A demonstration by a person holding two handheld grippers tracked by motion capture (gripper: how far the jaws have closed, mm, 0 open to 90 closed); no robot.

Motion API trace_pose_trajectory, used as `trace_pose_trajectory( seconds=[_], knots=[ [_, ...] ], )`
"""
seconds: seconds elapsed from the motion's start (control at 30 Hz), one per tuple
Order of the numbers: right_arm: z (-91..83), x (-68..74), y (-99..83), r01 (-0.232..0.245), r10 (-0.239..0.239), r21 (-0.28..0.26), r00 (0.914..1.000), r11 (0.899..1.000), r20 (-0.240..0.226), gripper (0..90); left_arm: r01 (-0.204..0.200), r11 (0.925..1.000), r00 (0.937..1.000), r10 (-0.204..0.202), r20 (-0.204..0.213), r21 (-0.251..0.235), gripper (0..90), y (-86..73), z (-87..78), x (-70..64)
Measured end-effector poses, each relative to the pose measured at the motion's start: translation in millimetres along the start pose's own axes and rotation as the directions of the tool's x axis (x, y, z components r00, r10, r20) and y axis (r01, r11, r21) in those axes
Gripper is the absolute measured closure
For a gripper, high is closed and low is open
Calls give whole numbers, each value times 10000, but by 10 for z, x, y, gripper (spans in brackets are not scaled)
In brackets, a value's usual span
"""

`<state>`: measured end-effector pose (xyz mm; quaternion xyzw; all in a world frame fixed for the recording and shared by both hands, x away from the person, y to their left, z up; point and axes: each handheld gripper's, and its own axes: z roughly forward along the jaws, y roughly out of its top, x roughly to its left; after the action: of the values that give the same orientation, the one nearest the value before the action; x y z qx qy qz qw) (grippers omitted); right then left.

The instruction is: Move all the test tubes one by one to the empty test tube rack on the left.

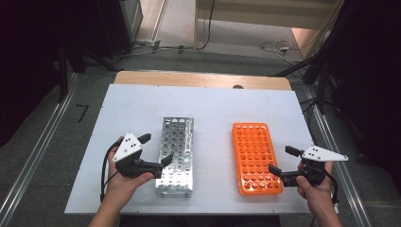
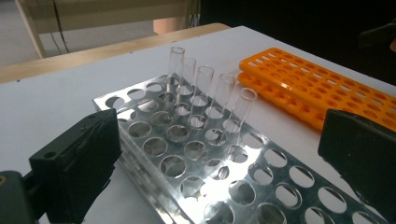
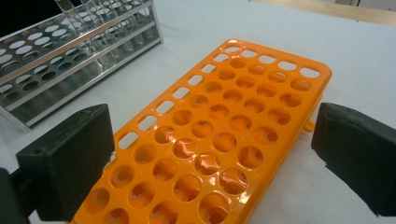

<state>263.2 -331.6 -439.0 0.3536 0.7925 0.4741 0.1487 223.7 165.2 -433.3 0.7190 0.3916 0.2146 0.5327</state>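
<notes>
A white rectangular worktop (image 1: 208,101) is seen at the frame's centre. A shiny metal tube rack (image 1: 175,156) is placed left of centre, an orange plastic tube rack (image 1: 255,158) right of centre. Five clear glass tubes (image 2: 205,91) are stood in the metal rack's far end. The left tool (image 1: 156,149), beside the metal rack, is spread; the right tool (image 1: 283,160), beside the orange rack, is spread too.
</notes>
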Motion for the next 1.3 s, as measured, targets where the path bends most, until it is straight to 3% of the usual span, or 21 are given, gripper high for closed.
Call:
trace_pose_trajectory(
  seconds=[0.87, 1.1, 1.3],
  knots=[
    [3, -113, -70, -180, 178, 66, 9992, 9998, 357, 0, 464, 9986, 9964, -480, -698, -235, 0, -281, -540, 249],
    [-25, -175, -96, -267, 270, -82, 9987, 9996, 443, 0, 608, 9965, 9944, -654, -828, -567, 0, -305, -593, 326],
    [-13, -190, -111, -312, 314, -43, 9983, 9995, 496, 0, 593, 9973, 9947, -627, -812, -442, 0, -319, -551, 342]
  ],
)
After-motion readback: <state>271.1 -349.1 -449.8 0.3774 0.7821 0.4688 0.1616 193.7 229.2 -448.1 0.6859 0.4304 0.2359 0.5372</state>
